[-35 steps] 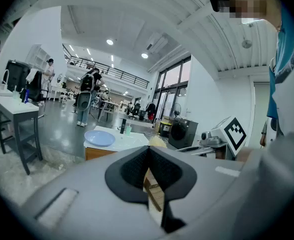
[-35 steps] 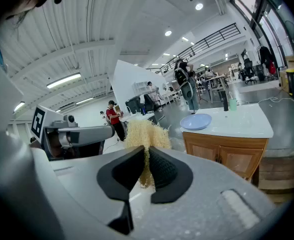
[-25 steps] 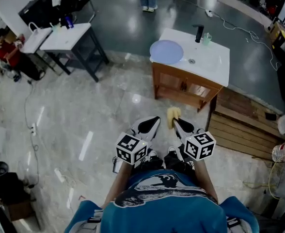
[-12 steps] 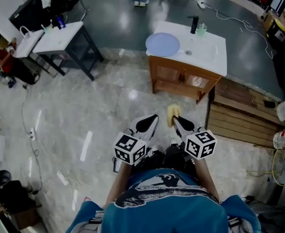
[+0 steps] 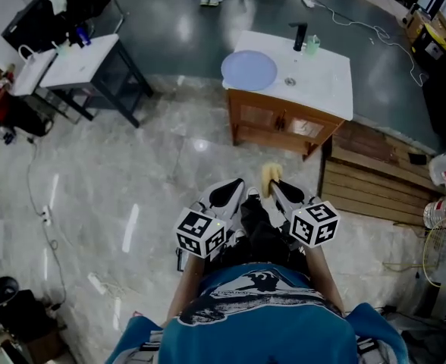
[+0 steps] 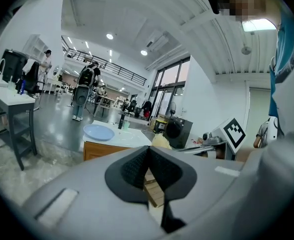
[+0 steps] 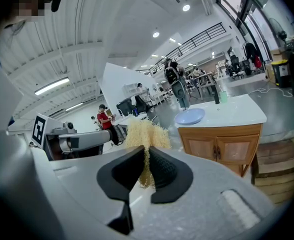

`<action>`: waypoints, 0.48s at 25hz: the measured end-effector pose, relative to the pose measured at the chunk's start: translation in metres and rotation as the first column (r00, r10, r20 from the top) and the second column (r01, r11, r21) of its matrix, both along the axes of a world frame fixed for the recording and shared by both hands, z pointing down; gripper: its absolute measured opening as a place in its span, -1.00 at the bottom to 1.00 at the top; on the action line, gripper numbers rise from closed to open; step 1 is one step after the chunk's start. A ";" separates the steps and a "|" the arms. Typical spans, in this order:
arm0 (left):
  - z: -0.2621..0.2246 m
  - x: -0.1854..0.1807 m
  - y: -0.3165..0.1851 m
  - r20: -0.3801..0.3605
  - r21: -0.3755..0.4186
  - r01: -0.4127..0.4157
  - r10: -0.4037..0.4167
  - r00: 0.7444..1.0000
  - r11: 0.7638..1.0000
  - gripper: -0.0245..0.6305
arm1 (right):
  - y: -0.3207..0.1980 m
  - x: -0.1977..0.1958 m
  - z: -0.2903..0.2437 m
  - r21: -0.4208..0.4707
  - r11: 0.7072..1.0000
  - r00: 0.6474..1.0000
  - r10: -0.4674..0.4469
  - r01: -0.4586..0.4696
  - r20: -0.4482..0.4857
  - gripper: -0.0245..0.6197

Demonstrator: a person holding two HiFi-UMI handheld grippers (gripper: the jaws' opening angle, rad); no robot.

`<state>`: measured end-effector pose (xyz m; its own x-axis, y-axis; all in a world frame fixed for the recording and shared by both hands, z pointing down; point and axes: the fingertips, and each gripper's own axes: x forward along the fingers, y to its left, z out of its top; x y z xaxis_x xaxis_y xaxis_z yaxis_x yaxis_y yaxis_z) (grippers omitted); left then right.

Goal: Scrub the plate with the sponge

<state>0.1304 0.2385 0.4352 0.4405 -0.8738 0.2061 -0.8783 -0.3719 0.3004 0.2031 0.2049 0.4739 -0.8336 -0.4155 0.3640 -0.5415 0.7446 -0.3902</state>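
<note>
The plate (image 5: 249,70) lies at the left end of the countertop (image 5: 333,89), with the faucet (image 5: 299,36) at the back edge (a cup (image 5: 312,45) just right of it). A pallet (image 5: 375,184) lies on the floor right of the cabinet (image 5: 284,127), a table (image 5: 79,61) well left of it.

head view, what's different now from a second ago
The whole view has slid: the sink cabinet and the plate on it sit a little further left in the frame, and the person's dark leg has swung forward between the grippers. Unchanged: the right gripper is shut on the sponge, the left gripper is shut and empty, and both are held low in front of the body.
</note>
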 end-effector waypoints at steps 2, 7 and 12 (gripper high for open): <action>0.001 -0.006 -0.012 -0.018 -0.003 0.006 -0.006 1.000 1.000 -0.89 | -0.014 -0.006 0.001 -0.003 1.000 1.000 -0.007 0.007 0.000 -0.83; 0.002 -0.032 -0.058 -0.033 0.003 0.036 -0.036 0.999 0.999 -0.89 | -0.064 -0.032 0.003 -0.004 0.999 0.999 -0.032 0.032 0.022 -0.83; 0.000 -0.058 -0.120 -0.019 0.005 0.063 -0.063 0.998 0.998 -0.89 | -0.129 -0.055 -0.001 0.001 0.999 0.998 -0.047 0.047 0.031 -0.83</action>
<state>0.0720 0.1189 0.4353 0.3880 -0.9011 0.1933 -0.8942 -0.3174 0.3157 0.1483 0.0764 0.4730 -0.8628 -0.3759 0.3381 -0.4941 0.7687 -0.4061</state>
